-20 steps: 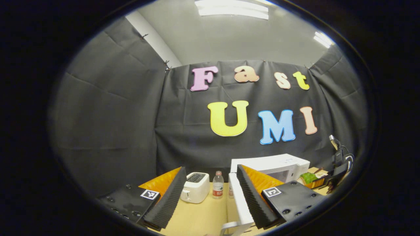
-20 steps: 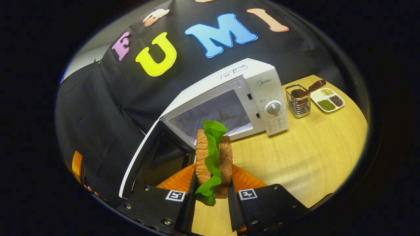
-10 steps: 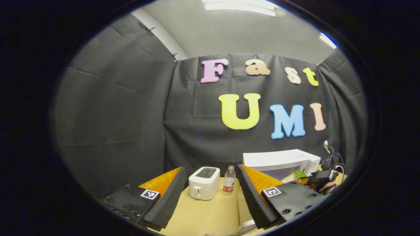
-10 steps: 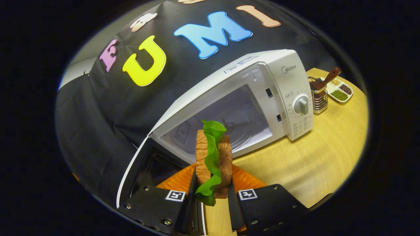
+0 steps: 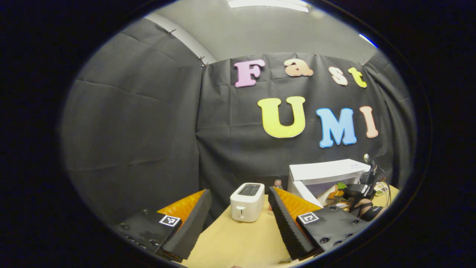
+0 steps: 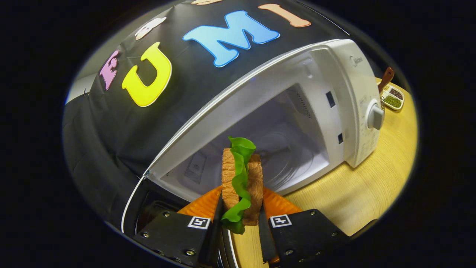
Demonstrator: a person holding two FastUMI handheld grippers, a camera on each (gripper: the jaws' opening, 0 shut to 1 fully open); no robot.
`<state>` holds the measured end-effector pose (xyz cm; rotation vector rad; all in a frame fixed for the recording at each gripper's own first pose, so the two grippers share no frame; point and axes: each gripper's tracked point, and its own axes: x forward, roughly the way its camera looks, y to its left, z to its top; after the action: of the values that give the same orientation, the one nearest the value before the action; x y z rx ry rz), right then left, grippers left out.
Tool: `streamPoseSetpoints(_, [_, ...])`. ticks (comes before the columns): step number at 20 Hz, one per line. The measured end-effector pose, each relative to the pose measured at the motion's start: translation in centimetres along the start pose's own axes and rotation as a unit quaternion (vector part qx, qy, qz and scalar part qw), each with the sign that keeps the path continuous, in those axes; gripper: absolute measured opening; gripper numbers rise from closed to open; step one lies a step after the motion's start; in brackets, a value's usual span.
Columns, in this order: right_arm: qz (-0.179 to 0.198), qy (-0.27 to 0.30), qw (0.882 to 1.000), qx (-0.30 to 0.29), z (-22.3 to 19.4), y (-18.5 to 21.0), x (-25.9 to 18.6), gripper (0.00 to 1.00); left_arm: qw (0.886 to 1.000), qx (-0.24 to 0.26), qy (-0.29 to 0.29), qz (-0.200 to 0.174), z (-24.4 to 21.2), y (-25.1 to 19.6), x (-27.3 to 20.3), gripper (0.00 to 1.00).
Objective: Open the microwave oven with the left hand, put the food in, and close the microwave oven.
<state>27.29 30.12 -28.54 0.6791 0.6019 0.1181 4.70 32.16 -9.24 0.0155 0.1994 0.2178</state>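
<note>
White microwave [image 6: 346, 108] cavity at frame centre: right gripper [image 6: 241, 219], clamped on sandwich [image 6: 241, 182], should enter level and low; left gripper [image 5: 238, 219] idle, fingers apart.

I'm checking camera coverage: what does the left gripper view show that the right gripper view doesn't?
Left gripper view: a toaster on the table, a bottle behind it, and the open left gripper, holding nothing.

Right gripper view: the microwave's dial, a sectioned dish far right, and the right gripper shut on the sandwich at the cavity mouth.

Both: the microwave, door open, and the table.
</note>
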Motion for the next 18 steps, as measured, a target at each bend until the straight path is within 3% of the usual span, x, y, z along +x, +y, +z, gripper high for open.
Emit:
streamPoseSetpoints(3, [0.012, -0.012, 1.0, 0.001, 0.6, 0.6, 2.1, 0.44, 1.0, 0.0, 0.009, 0.008, -0.7, 0.6, -0.2, 1.0])
streamPoseSetpoints(7, [-0.002, -0.009, 1.0, 0.018, 0.5, -0.7, 4.5, 0.44, 1.0, 0.017, 0.021, 0.009, -1.5, 0.9, -0.5, 1.0])
streamPoseSetpoints(12, [-0.057, -0.019, 0.998, 0.008, 0.7, -2.9, 5.6, 0.44, 1.0, 0.02, 0.012, 0.008, -1.0, 0.8, -0.8, 1.0])
streamPoseSetpoints(15, [-0.093, -0.023, 0.994, -0.042, 1.1, -4.1, 5.7, 0.59, 1.0, 0.022, 0.018, 0.008, -1.6, 1.0, -0.8, 0.99])
streamPoseSetpoints(16, [-0.105, -0.024, 0.993, -0.057, 1.2, -4.6, 5.7, 0.69, 1.0, 0.022, 0.017, 0.008, -1.6, 1.1, -0.7, 0.99])
streamPoseSetpoints(18, [-0.127, -0.03, 0.988, -0.082, 1.9, -5.2, 5.1, 0.76, 1.0, 0.02, 0.016, 0.009, -2.0, 1.0, -0.6, 0.97])
